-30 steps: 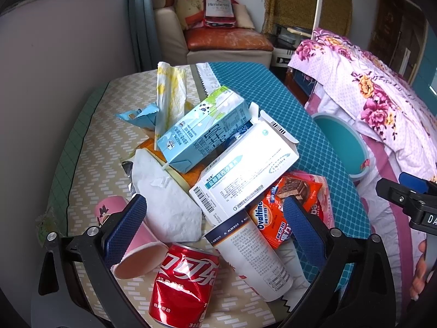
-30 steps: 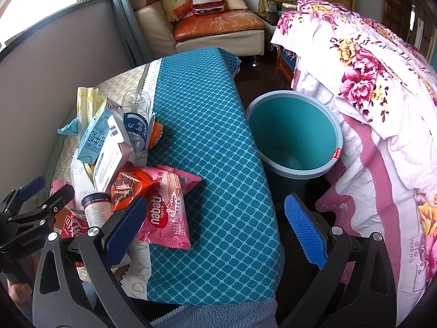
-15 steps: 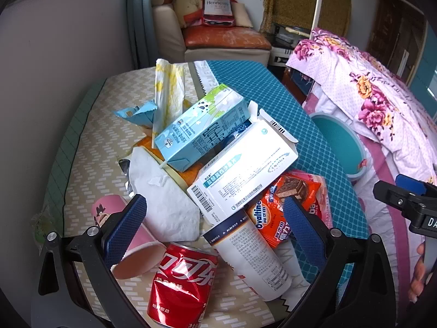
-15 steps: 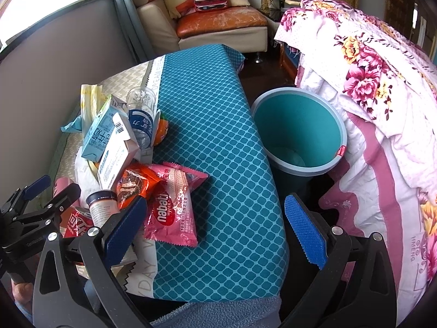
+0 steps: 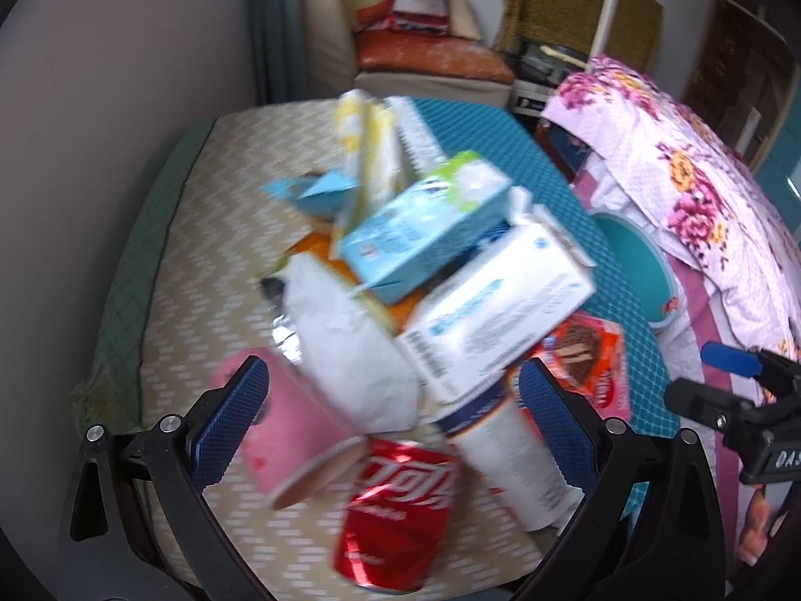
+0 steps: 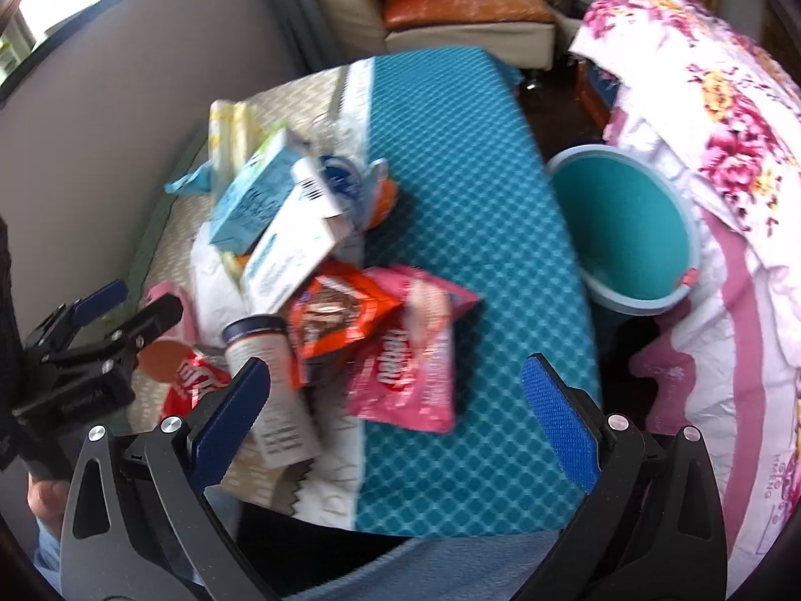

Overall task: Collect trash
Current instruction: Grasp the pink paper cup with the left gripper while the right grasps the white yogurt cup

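A heap of trash lies on the table: a red cola can [image 5: 395, 506], a pink paper cup [image 5: 295, 430], a white tube [image 5: 515, 466], a white carton [image 5: 500, 315], a light-blue milk carton [image 5: 425, 230] and a crumpled white tissue [image 5: 350, 350]. My left gripper [image 5: 390, 418] is open, its blue pads either side of the can and cup, just above them. My right gripper [image 6: 395, 418] is open over the pink snack bag [image 6: 415, 355] and orange wrapper [image 6: 340, 320]. A teal bin [image 6: 636, 230] stands on the floor right of the table.
The table [image 6: 450, 140] has a teal patterned cloth on the right half and a beige one [image 5: 210, 260] on the left. A floral bedspread [image 6: 726, 150] crowds the bin's right side. A grey wall [image 5: 125, 75] runs along the left; a sofa [image 5: 425, 60] stands behind.
Both grippers have moved forward and closer to the pile; the views are blurred with motion. The trash now looks larger. Both stay open and hold nothing.
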Demonstrator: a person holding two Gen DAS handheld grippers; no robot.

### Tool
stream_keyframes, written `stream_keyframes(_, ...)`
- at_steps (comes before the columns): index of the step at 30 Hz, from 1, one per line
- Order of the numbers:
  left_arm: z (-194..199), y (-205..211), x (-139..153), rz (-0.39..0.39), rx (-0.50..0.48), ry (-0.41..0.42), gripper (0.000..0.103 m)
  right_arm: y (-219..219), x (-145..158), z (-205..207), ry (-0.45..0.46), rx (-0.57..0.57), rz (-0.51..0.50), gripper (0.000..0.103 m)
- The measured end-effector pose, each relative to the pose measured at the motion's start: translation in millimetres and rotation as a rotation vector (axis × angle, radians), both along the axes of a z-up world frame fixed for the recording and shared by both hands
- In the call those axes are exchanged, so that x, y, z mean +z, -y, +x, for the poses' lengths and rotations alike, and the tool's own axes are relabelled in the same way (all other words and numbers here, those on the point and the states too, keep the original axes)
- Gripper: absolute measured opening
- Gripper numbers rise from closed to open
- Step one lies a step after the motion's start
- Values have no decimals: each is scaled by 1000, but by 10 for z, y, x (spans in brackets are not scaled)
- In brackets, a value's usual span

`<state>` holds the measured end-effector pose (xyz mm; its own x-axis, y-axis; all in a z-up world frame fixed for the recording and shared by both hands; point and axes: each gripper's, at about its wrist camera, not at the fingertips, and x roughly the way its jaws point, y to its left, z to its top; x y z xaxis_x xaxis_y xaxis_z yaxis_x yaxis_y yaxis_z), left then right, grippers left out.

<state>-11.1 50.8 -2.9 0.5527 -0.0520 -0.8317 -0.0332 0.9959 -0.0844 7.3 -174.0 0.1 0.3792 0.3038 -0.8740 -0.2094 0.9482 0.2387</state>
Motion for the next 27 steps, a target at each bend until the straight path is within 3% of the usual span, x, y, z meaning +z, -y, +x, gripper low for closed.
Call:
stream_keyframes(3,-3,-231,-83,-23,42,-43,100,-220,-51,29,-46,69,13,95)
stream_keyframes(7,-18,-462,-181,-46,69,-92,100,-460,-109,78,-112,143,68,59)
stream_keyframes(8,-21,-500,-198,-47,72,-99,100,-517,-131,90,-138,161,86,56)
stream_keyframes(12,-22,-646,-331,-57,90,-135,100,-751,-200,84,-182,242,87,56)
stream_keyframes(15,4,-723,-444,-87,98,-166,100,-860,-300,119,-219,265,67,48)
stream_keyframes(18,14,-797,-535,-119,113,-184,98,-941,-406,158,-247,275,38,48)
stream_keyframes(22,35,-834,-627,-166,113,-210,72,-1059,-519,177,-262,284,6,48)
stream_keyframes(27,28,-821,-632,-151,114,-197,71,-1189,-691,295,-269,286,-4,57)
